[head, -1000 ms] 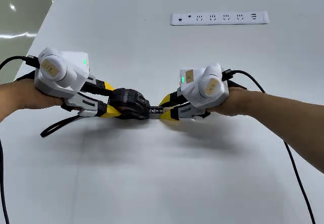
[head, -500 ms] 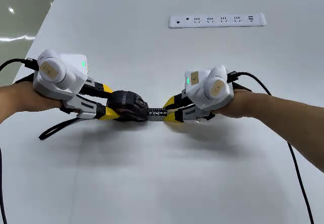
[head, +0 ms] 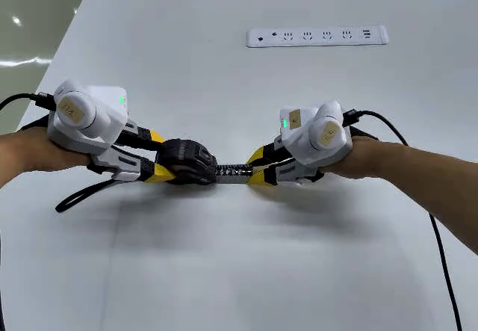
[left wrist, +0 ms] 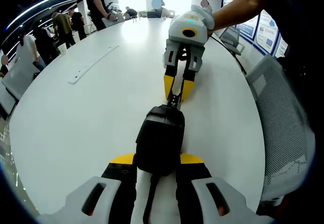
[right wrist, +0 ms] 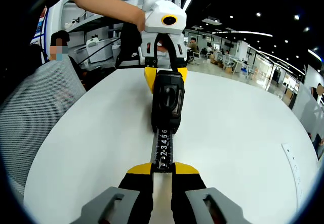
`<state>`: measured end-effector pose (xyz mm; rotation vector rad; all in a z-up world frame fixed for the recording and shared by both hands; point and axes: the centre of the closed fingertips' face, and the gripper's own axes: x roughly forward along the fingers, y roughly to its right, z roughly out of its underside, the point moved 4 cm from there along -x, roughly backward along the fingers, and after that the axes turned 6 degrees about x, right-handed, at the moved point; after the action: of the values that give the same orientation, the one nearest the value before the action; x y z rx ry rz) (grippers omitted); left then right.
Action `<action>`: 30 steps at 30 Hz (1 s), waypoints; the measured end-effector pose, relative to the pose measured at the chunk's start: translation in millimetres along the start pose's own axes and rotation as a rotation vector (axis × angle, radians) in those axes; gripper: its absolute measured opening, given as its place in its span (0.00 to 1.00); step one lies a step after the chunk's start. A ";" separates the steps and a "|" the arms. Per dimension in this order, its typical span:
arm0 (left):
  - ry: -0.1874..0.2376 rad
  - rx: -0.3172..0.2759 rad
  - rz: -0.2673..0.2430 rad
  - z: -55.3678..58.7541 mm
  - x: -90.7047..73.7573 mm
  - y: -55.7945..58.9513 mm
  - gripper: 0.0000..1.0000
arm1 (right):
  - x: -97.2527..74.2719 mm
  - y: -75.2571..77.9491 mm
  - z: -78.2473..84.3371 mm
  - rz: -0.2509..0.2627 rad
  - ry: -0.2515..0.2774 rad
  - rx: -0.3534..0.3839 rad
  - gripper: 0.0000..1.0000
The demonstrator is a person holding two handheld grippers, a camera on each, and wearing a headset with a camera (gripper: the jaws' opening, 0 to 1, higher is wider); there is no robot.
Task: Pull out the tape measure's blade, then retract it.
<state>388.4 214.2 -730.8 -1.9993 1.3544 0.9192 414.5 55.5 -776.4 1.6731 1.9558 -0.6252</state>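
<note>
Risk: blade (head: 233,171) slipping from pinch of right gripper (head: 259,175), whipping back into tape measure (head: 187,161) clamped in left gripper (head: 154,169).

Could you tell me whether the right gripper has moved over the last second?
Yes. Against the power strip, the right gripper has shifted rightward, away from the tape measure, exposing more blade.

The tape measure (head: 187,162) looks matt black plastic, the table (head: 224,271) smooth white.
</note>
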 end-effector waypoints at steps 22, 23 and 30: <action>0.003 -0.007 -0.004 -0.8 1.2 -1.1 0.24 | -13.1 1.1 9.5 0.001 -0.002 0.023 0.09; 0.003 -0.008 -0.004 -0.8 1.3 -1.2 0.24 | -14.0 1.4 10.4 0.002 -0.002 0.025 0.09; 0.004 -0.009 -0.005 -0.9 1.3 -1.1 0.24 | -17.8 1.7 13.1 0.003 -0.004 0.026 0.09</action>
<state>389.9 213.2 -731.2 -2.0112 1.3488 0.9209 419.4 33.9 -775.4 1.6889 1.9493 -0.6558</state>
